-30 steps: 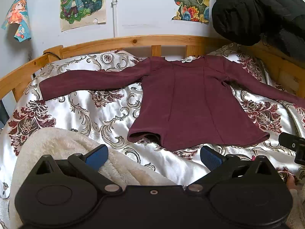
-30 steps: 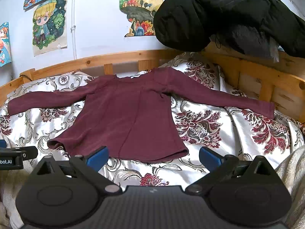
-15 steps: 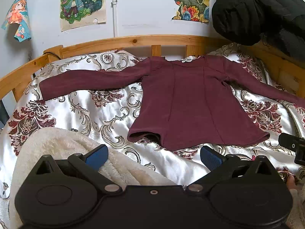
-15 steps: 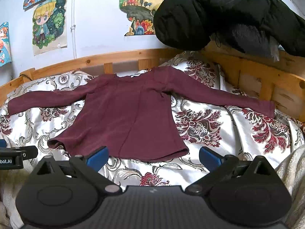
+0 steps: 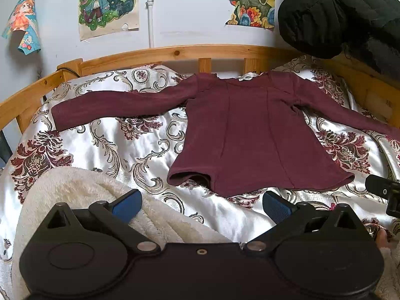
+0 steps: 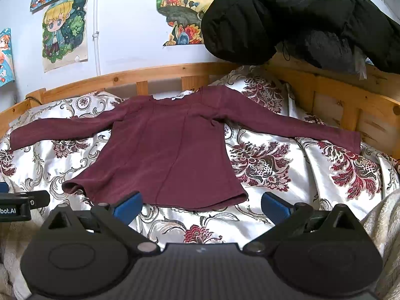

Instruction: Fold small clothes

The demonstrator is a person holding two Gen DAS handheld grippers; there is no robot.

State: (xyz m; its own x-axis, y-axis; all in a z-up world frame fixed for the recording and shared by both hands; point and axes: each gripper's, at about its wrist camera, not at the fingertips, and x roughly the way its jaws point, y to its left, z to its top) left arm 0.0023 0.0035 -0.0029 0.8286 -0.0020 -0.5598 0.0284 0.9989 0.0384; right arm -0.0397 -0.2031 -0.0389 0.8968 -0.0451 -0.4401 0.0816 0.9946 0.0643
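Note:
A maroon long-sleeved top lies flat on the floral satin bedspread, neck toward the headboard, both sleeves spread out sideways. It also shows in the right wrist view. My left gripper is open and empty, just short of the hem, left of its middle. My right gripper is open and empty, with the hem's right corner just ahead between its blue pads. Each gripper's tip shows at the edge of the other's view.
A wooden bed frame runs along the back and right side. A black padded jacket hangs over the right rail. A cream fleece blanket lies at the near left and near right. Posters hang on the wall.

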